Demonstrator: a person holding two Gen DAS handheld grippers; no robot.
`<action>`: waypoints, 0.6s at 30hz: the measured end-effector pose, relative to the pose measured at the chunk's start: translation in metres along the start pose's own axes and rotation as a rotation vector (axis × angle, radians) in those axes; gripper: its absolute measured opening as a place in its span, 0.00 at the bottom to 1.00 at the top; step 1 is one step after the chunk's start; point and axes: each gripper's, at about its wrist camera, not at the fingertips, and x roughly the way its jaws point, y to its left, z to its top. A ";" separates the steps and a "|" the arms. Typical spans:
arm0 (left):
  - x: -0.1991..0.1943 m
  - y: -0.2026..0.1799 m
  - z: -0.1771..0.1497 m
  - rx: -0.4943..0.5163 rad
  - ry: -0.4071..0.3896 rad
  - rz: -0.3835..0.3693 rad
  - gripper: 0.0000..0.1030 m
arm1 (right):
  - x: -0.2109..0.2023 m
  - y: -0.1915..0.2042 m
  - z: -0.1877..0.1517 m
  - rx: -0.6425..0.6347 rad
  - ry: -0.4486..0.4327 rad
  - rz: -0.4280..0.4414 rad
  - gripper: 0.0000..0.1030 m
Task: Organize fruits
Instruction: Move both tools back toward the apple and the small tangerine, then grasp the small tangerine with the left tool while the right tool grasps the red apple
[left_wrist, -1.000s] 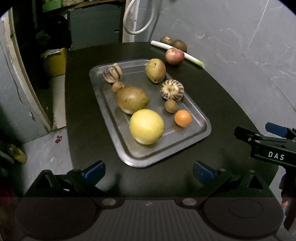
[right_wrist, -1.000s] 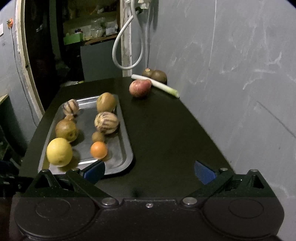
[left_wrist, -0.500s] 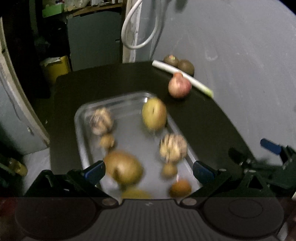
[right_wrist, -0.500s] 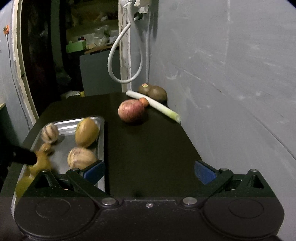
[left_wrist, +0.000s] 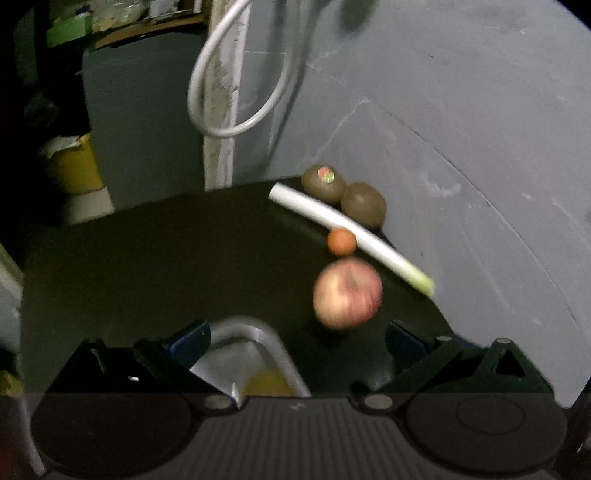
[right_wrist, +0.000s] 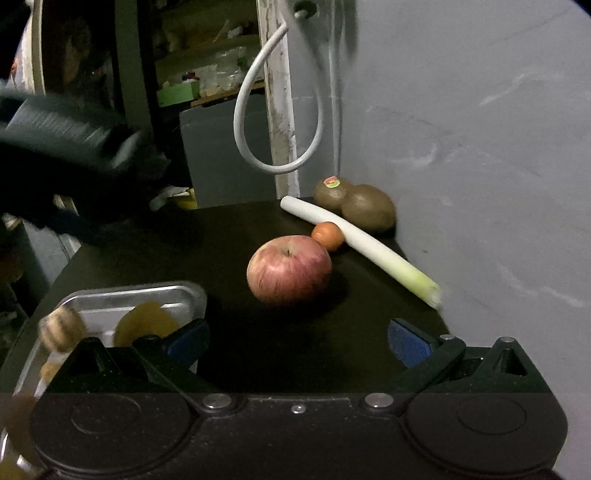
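Now, table (right_wrist: 184, 243): dark top, set against a grey wall on its right edge.
Apple (right_wrist: 289, 268): red, on the bare table past the tray's far right corner.
Small orange fruit (right_wrist: 327, 235): just behind the apple, touching the leek.
Leek (right_wrist: 362, 249): lies slantwise along the right edge.
Two brown fruits (right_wrist: 367, 207): far right corner, behind the leek.
Tray (right_wrist: 147, 295): metal, near left; a yellowish fruit (right_wrist: 146, 326) and a striped fruit (right_wrist: 61, 330) lie in it, blurred.
Left gripper (left_wrist: 297, 341): jaws spread, empty, above the tray's far corner.
Right gripper (right_wrist: 297, 338): jaws spread, empty, facing the apple.
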 end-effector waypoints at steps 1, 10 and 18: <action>0.011 0.000 0.010 0.009 0.003 0.000 0.99 | 0.011 0.000 0.003 0.005 0.008 0.006 0.99; 0.100 -0.011 0.070 0.177 0.095 -0.041 0.99 | 0.064 0.004 0.025 -0.007 0.011 0.050 0.93; 0.149 -0.033 0.080 0.315 0.190 -0.060 0.94 | 0.081 0.002 0.030 0.034 0.027 0.051 0.86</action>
